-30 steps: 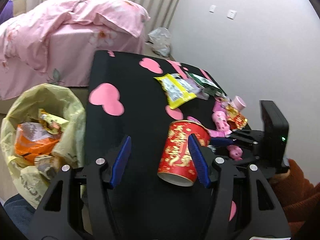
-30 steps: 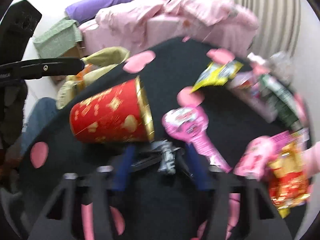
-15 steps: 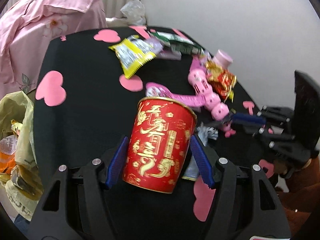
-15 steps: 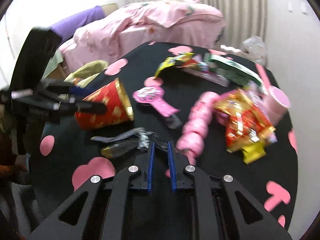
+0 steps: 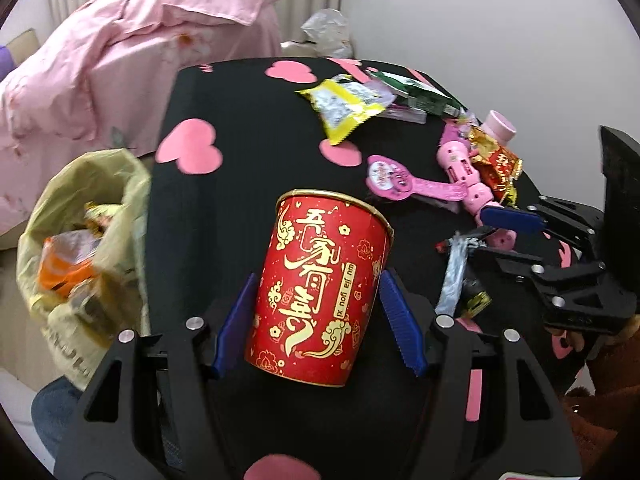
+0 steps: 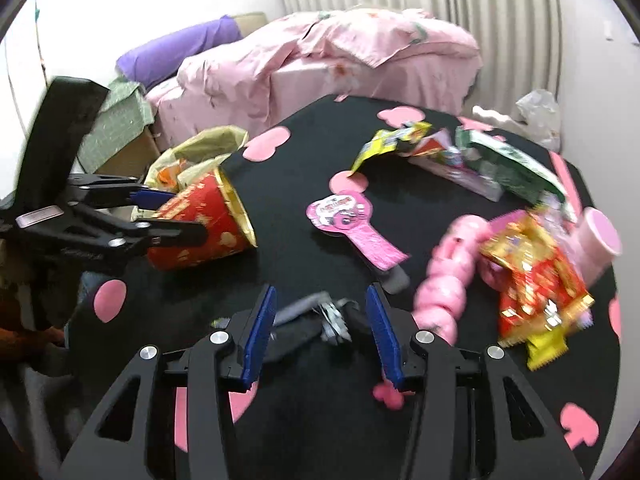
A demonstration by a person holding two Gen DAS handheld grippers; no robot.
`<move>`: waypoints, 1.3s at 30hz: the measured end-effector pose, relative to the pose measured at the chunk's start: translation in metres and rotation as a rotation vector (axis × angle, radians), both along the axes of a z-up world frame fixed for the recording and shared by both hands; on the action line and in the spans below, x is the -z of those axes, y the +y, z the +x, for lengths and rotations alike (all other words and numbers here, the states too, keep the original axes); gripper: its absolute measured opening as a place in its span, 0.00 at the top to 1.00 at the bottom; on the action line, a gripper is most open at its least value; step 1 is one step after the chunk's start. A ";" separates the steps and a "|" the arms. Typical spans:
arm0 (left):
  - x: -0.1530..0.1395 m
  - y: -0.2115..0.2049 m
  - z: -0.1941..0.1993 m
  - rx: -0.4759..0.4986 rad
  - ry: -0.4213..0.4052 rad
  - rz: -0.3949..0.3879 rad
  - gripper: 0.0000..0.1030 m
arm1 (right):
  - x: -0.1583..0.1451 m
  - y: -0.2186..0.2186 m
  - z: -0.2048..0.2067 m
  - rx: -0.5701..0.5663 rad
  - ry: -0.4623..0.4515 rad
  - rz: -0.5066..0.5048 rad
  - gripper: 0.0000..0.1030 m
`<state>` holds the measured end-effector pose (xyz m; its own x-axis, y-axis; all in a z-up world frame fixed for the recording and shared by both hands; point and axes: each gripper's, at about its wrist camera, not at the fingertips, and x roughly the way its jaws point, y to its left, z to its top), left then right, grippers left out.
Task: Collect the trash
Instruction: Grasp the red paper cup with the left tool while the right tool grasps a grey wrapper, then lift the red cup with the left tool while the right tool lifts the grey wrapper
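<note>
A red paper cup with gold print (image 5: pixel 320 292) lies on the black table between the fingers of my left gripper (image 5: pixel 318 312); the blue pads sit close to its sides, with slim gaps showing. It also shows in the right wrist view (image 6: pixel 200 224). My right gripper (image 6: pixel 320 320) is open around a crumpled silver-grey wrapper (image 6: pixel 320 312), which also shows in the left wrist view (image 5: pixel 456 272). A yellow trash bag (image 5: pixel 80 240) with wrappers inside hangs at the table's left edge.
On the black table with pink hearts (image 5: pixel 240 160) lie a yellow snack bag (image 5: pixel 344 108), a green packet (image 5: pixel 416 92), a pink paddle wrapper (image 5: pixel 404 180), pink plastic rings (image 6: pixel 444 280), a red-gold packet (image 6: pixel 536 280) and a pink cup (image 6: pixel 600 236). A pink bed (image 5: pixel 140 60) stands behind.
My right gripper has opened from shut and now straddles the silver wrapper. My left gripper has moved further along the red cup and swung left, bringing the trash bag into view.
</note>
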<state>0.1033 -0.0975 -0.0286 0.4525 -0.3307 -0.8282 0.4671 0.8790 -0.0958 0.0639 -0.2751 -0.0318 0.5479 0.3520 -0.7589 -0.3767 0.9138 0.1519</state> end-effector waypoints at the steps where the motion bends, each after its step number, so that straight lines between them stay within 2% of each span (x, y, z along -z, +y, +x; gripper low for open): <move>1: -0.001 0.002 -0.001 -0.009 -0.005 0.003 0.42 | 0.004 0.005 0.003 -0.010 0.020 -0.009 0.56; 2: -0.001 0.005 -0.002 -0.018 -0.011 0.007 0.42 | 0.009 0.012 0.004 -0.027 0.043 -0.028 0.56; 4: -0.002 0.010 -0.003 -0.033 -0.020 0.008 0.42 | 0.012 0.018 -0.001 -0.034 0.030 -0.068 0.56; 9: -0.004 0.017 -0.004 -0.039 -0.017 -0.018 0.42 | 0.013 0.019 -0.014 -0.027 0.054 -0.081 0.56; 16: -0.002 0.019 -0.006 -0.040 -0.003 -0.042 0.42 | 0.012 0.026 -0.032 -0.043 0.051 -0.147 0.56; 24: -0.002 0.026 -0.004 -0.059 0.003 -0.059 0.42 | -0.013 0.014 -0.049 0.008 0.003 -0.098 0.56; 29: -0.002 0.033 -0.002 -0.081 -0.003 -0.086 0.42 | -0.016 0.000 -0.063 0.094 0.030 0.025 0.56; 33: 0.000 0.036 0.000 -0.087 0.010 -0.103 0.42 | 0.002 -0.004 -0.055 0.182 0.107 0.058 0.56; 36: -0.001 0.038 -0.002 -0.086 0.006 -0.107 0.42 | 0.002 -0.006 -0.045 0.214 0.089 0.098 0.56; 39: 0.000 0.041 0.000 -0.093 0.015 -0.112 0.42 | 0.004 0.000 -0.022 0.228 0.093 0.069 0.56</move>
